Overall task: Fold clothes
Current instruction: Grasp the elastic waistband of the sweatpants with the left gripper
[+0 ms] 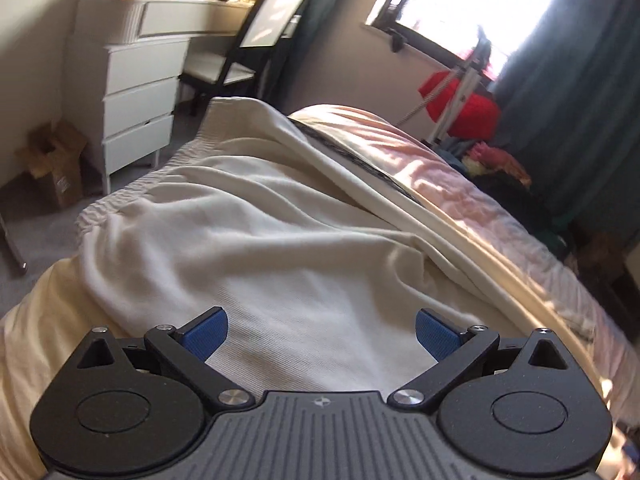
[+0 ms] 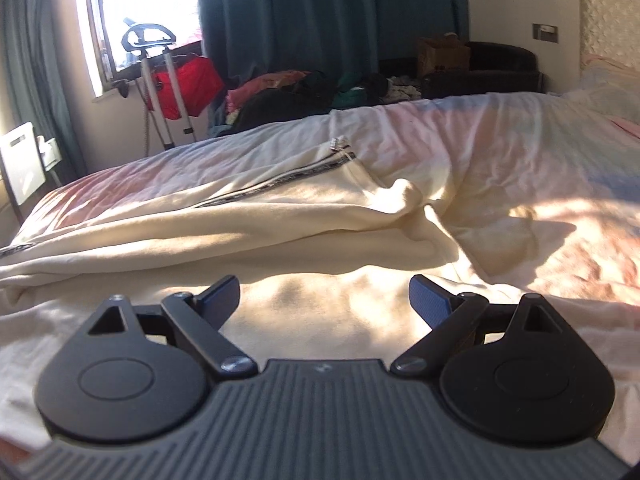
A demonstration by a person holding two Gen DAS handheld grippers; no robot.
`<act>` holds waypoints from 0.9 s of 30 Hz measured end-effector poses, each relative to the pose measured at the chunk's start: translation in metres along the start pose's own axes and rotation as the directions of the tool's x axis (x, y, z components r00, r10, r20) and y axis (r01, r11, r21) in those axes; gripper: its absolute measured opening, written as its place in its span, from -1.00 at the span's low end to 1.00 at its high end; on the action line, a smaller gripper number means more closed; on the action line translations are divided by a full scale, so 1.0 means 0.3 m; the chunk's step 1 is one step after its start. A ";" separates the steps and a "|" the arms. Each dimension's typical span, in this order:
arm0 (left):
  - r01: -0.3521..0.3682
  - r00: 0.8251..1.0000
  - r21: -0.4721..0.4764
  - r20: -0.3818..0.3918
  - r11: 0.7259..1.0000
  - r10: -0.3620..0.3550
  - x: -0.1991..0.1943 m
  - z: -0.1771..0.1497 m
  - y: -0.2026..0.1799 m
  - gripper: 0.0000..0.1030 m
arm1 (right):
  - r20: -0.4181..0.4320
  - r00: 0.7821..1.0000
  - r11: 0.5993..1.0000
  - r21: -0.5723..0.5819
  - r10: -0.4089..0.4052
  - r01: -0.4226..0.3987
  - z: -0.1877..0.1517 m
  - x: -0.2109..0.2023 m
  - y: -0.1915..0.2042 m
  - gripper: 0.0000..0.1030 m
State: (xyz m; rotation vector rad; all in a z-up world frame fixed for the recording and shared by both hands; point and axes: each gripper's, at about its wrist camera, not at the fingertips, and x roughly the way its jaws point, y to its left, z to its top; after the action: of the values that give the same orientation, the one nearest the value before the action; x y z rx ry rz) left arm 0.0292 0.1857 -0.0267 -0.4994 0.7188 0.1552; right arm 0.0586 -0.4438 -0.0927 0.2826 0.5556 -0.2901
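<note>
A cream zip-up sweatshirt (image 1: 256,216) lies spread on the bed, with its ribbed hem toward the dresser side and a dark zipper strip (image 1: 360,160) along its far edge. My left gripper (image 1: 322,334) is open and empty, its blue pads just above the cloth. In the right wrist view the same garment (image 2: 224,216) lies folded over along the zipper (image 2: 280,180). My right gripper (image 2: 324,300) is open and empty, low over the cream cloth near its front edge.
The bed (image 2: 520,168) has a pale pink sheet. A white dresser (image 1: 136,92) and a chair (image 1: 256,40) stand beyond the bed's end. A red bag on a stand (image 2: 180,84) and a clothes pile (image 2: 304,88) lie by the window and curtains.
</note>
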 end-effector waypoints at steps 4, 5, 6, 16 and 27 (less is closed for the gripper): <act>-0.020 1.000 -0.143 0.017 0.989 0.022 -0.019 0.083 0.162 0.97 | -0.051 0.997 0.969 0.235 -0.059 0.069 0.005 -0.014 -0.127 0.80; -0.021 1.000 -0.181 0.019 0.983 0.025 -0.022 0.104 0.206 0.97 | -0.058 0.996 0.950 0.303 -0.066 0.081 -0.001 -0.025 -0.161 0.80; -0.040 0.999 -0.237 0.024 0.971 0.047 -0.014 0.118 0.256 0.97 | -0.063 0.996 0.923 0.374 -0.065 0.084 -0.012 -0.036 -0.198 0.80; -0.035 0.993 -0.560 -0.114 0.828 -0.036 0.157 0.115 0.534 0.87 | -0.163 0.987 0.704 0.702 0.014 0.106 -0.123 0.002 -0.371 0.80; 0.391 0.912 -0.639 0.175 0.662 -0.370 0.133 0.097 0.577 0.69 | -0.173 0.979 0.574 0.815 0.107 0.081 -0.184 0.098 -0.433 0.85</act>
State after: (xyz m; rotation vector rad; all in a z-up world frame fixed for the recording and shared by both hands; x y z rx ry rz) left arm 0.0237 0.3497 -0.1010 -1.3320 0.4933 0.0146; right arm 0.0118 -0.5502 -0.1777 1.2571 0.5912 -0.5045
